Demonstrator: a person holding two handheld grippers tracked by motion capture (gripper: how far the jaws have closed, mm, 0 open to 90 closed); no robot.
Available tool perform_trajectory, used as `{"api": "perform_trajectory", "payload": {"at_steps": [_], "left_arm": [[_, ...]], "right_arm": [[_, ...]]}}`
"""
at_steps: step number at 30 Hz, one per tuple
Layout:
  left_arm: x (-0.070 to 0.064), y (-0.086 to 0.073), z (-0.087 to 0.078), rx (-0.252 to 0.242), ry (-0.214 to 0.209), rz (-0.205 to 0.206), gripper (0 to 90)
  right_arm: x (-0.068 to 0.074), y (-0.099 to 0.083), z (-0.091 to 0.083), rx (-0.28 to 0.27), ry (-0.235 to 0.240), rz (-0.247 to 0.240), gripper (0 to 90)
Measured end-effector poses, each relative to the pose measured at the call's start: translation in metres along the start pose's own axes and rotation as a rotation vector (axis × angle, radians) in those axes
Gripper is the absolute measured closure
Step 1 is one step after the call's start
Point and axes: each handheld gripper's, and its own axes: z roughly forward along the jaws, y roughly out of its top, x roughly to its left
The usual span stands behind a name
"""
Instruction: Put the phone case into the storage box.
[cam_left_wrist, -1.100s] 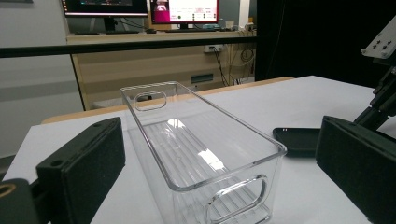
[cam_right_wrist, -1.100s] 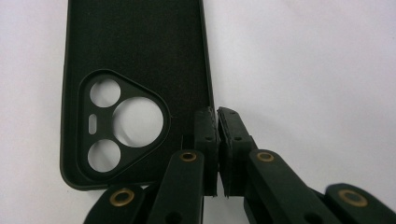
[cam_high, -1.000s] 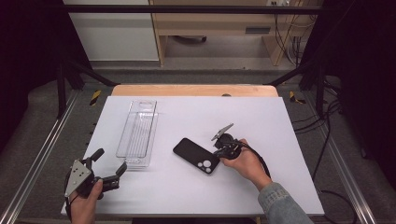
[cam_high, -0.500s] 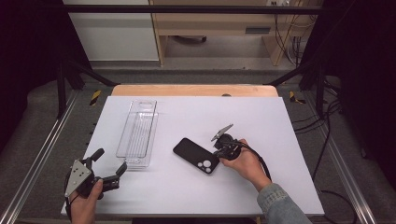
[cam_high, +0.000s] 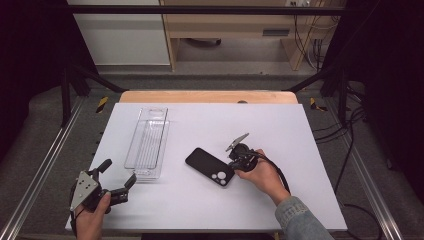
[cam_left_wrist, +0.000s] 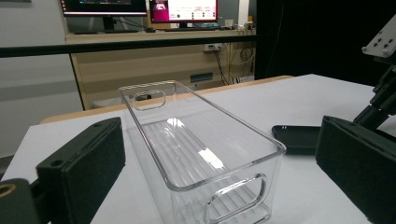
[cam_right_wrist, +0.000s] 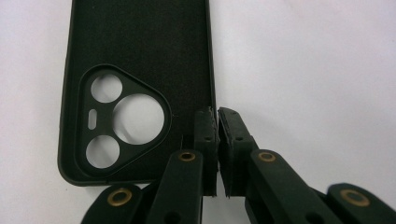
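A black phone case lies inside-up on the white table, its three camera holes toward the person. In the right gripper view the case shows its side wall pinched between the two jaws of my right gripper, one jaw inside the wall and one outside. From above, that right gripper sits at the case's near right corner. My left gripper rests at the table's near left, open, nothing between its pads. A clear plastic bin stands just ahead of it, empty, seen close as the bin.
The white table has a wooden strip along its far edge. Metal rails run down both sides. In the left gripper view the phone case lies right of the bin, with the right gripper beyond it.
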Motion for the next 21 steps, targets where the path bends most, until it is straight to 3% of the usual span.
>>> {"api": "perform_trajectory", "payload": {"at_steps": [12, 21], "left_arm": [[-0.0004, 0.0001, 0.0, 0.0, -0.001, 0.001, 1.0], [-0.0003, -0.0001, 0.0, 0.0, -0.001, -0.003, 1.0]], "right_arm": [[-0.0009, -0.0001, -0.0003, -0.003, 0.002, -0.011, 88.6], [0.0045, 0.0005, -0.0042, -0.004, -0.026, -0.027, 89.4]]}}
